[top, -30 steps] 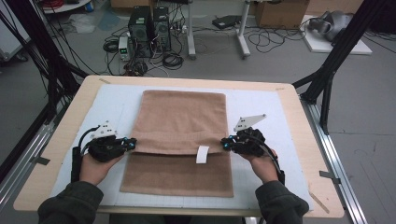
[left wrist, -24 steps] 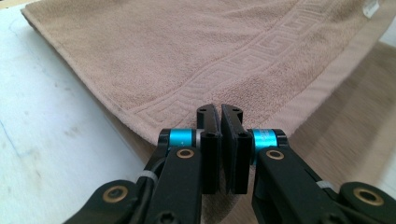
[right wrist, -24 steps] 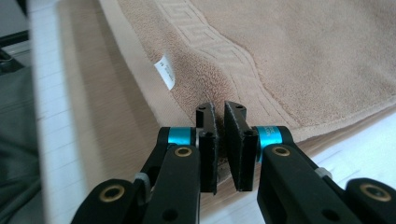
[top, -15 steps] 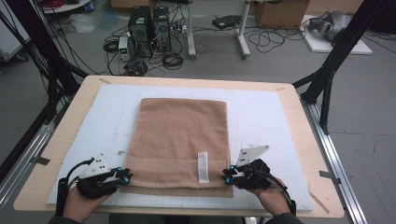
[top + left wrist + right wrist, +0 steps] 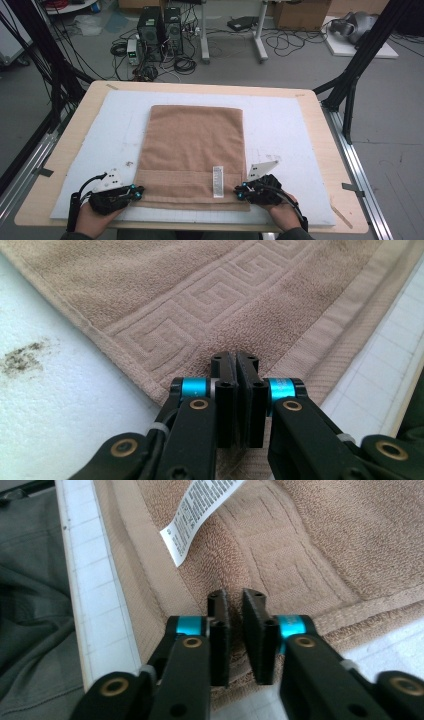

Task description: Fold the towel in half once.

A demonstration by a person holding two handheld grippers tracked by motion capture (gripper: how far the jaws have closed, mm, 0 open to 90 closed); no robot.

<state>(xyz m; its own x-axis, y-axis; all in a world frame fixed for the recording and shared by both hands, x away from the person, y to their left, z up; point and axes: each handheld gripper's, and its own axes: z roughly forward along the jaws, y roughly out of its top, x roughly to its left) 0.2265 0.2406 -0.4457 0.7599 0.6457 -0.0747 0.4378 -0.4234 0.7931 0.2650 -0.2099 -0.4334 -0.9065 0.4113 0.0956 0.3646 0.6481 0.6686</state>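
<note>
Both tongs at towel (image 5: 192,150) corners

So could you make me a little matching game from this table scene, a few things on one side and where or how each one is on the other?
Things:
1. left gripper
2. right gripper
3. white label
4. foam mat

Places or states:
A. lies flat on the towel near its near edge
B. jaws a little apart at the towel's near right corner
C. white sheet spread under the towel
D. jaws pressed together at the towel's near left corner

Pairs: 1-D, 2-B, 3-A, 4-C
</note>
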